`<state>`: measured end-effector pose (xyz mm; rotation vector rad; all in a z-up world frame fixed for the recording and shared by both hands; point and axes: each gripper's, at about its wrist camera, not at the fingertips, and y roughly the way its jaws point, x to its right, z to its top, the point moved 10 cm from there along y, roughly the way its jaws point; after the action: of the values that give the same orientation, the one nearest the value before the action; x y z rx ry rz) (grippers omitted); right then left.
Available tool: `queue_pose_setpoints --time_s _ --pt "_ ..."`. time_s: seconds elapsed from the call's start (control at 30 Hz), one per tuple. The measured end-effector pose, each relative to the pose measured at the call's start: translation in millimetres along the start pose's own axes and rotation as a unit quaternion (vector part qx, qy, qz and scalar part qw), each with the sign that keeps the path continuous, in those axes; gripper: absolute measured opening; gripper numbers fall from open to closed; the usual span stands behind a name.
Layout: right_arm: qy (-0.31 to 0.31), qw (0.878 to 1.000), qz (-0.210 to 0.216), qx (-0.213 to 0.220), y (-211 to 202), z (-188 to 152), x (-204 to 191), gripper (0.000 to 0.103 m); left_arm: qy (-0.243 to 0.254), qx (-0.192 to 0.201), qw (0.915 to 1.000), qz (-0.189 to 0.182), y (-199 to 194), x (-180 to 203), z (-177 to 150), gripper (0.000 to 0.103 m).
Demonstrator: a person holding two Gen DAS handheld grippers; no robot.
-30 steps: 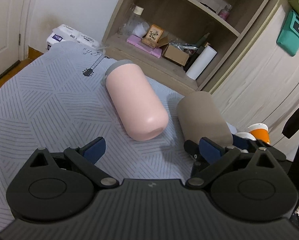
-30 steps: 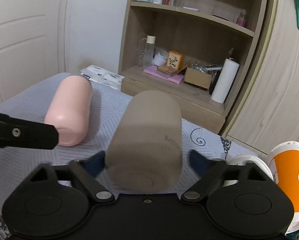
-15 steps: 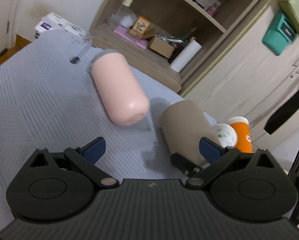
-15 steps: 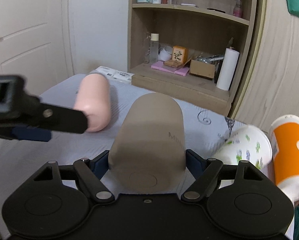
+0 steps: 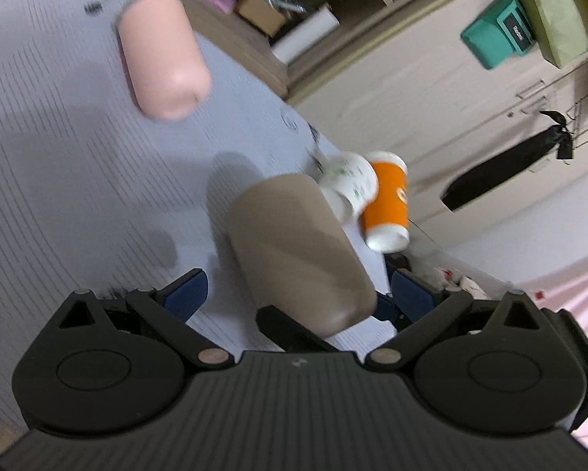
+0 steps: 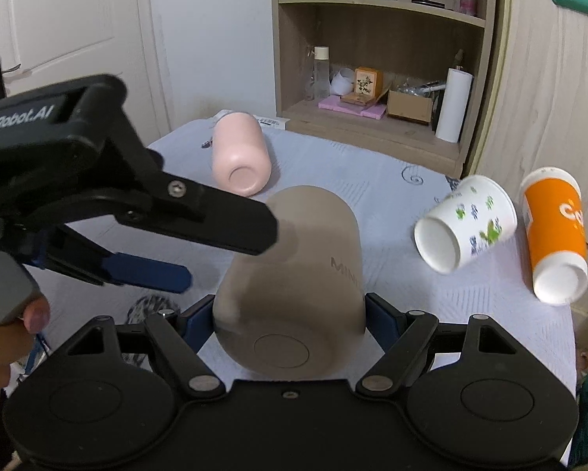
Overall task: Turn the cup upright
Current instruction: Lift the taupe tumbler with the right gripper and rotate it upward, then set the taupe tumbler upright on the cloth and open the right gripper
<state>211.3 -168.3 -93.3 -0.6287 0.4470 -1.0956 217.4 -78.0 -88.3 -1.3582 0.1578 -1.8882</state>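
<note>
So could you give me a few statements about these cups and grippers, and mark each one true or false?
1. The right gripper is shut on the taupe tumbler. True.
2. The pink tumbler stands upright. False: it lies on its side.
3. The left gripper grips the pink tumbler. False: it is open, holding nothing.
4. The orange paper cup lies beside the white floral paper cup. True.
</note>
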Motion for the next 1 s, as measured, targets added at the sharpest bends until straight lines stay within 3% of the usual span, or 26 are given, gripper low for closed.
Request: queue_pose_setpoints --time_s 0.57,0.77,1.0 --pt "0.055 0.997 0.048 -0.041 -8 -32 12 0.084 -0.006 -0.027 0.9996 0.01 25 4 -18 0.101" --pt "0.068 0.99 0.106 -0.057 -10 -22 15 0.091 -0.007 -0.035 0.9993 0.015 35 -1 -18 0.1" --pt "0.081 0.982 0.138 -0.099 4 -14 20 0.09 -0.004 -0.035 0.9994 0.001 39 -7 -14 0.081"
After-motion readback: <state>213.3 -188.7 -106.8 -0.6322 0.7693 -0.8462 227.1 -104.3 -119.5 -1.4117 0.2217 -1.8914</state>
